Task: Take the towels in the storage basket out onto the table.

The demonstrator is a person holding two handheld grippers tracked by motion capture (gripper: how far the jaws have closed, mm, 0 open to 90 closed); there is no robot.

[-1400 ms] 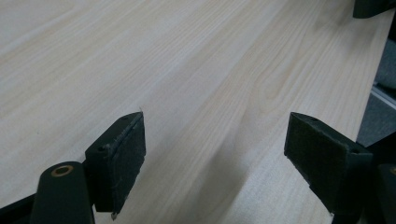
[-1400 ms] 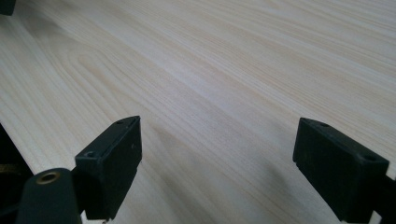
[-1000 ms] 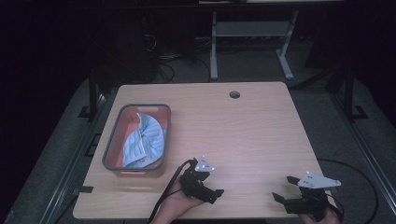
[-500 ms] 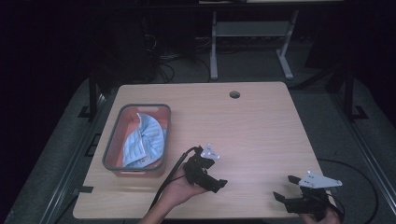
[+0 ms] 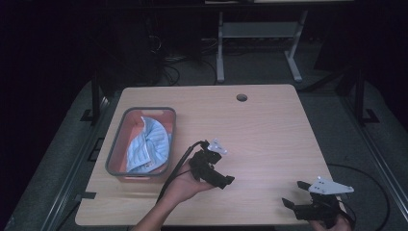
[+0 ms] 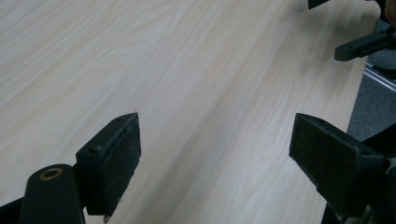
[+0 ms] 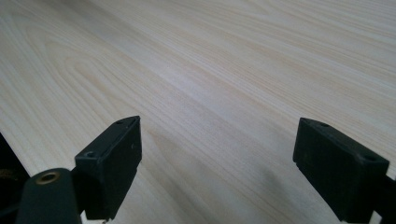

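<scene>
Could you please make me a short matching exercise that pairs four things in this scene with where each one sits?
Things:
1. left gripper
2. right gripper
3. blue striped cloth
4. round hole

Places:
A. inside the grey-rimmed basket
B. near the table's far edge
C. at the near right corner of the table
D. just right of the basket, over the table's near middle

Pairs: 1-D, 2-C, 3-A, 4-B

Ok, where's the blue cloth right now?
In the high view, the blue cloth lies inside the basket at the table's left side, just left of the left gripper.
</scene>
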